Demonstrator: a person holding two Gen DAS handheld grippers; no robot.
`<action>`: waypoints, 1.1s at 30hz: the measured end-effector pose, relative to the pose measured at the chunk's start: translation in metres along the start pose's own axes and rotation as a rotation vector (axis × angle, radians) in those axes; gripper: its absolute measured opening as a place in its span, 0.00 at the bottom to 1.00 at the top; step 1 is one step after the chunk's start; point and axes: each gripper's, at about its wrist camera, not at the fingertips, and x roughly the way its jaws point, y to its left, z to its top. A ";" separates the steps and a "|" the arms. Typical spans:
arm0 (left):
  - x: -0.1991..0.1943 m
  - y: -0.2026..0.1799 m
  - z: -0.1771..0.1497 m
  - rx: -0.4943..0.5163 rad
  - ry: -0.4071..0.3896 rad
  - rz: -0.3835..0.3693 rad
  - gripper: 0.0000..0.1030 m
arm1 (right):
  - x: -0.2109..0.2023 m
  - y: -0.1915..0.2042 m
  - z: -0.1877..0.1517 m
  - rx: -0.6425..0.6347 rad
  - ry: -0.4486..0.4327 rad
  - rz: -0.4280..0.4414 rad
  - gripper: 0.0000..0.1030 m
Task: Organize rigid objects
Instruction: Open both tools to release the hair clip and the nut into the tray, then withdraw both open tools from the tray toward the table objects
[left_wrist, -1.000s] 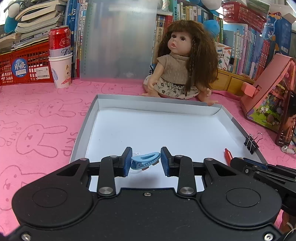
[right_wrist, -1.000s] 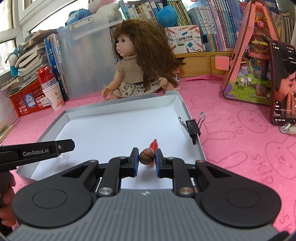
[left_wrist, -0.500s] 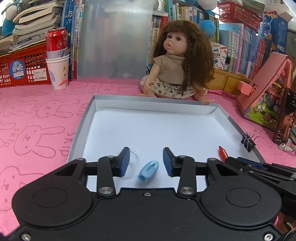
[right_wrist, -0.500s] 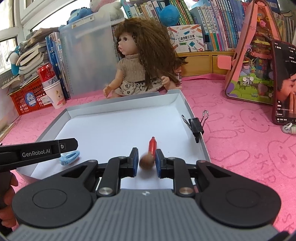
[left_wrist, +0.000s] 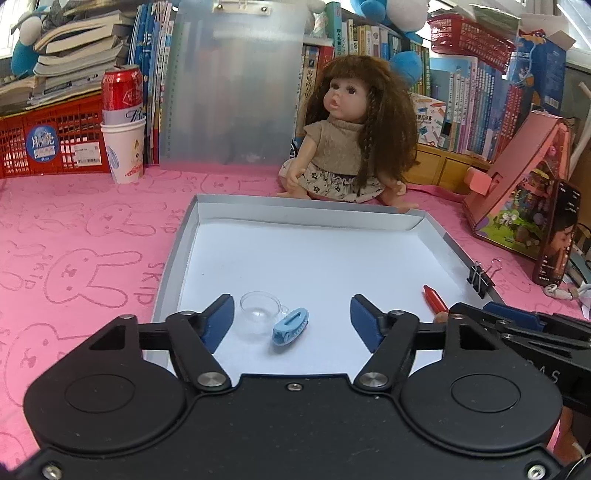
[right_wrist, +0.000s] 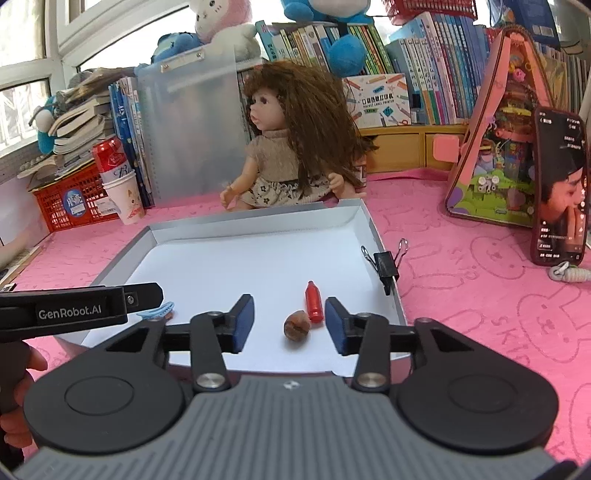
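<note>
Both grippers let go — items now in the tray

The left gripper (left_wrist: 291, 321) has just spread its jaws, dropping the blue clip (left_wrist: 290, 326) beside the clear cup (left_wrist: 259, 314); the right gripper (right_wrist: 289, 320) has likewise opened, leaving the nut (right_wrist: 296, 325) by the red piece (right_wrist: 314, 301) on the tray (right_wrist: 255, 221) floor — two placements done.

My left gripper (left_wrist: 291, 319) and my right gripper (right_wrist: 290, 323) have just been opening; both jaws stand apart now and press on nothing.
</note>
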 end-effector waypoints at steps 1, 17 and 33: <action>-0.003 0.000 -0.001 0.003 -0.005 -0.002 0.70 | -0.002 0.000 0.000 -0.003 -0.004 0.000 0.61; -0.050 -0.004 -0.016 0.027 -0.055 -0.068 0.77 | -0.041 0.006 -0.011 -0.063 -0.050 0.010 0.73; -0.072 -0.004 -0.035 0.036 -0.061 -0.097 0.78 | -0.060 0.008 -0.023 -0.082 -0.070 0.003 0.77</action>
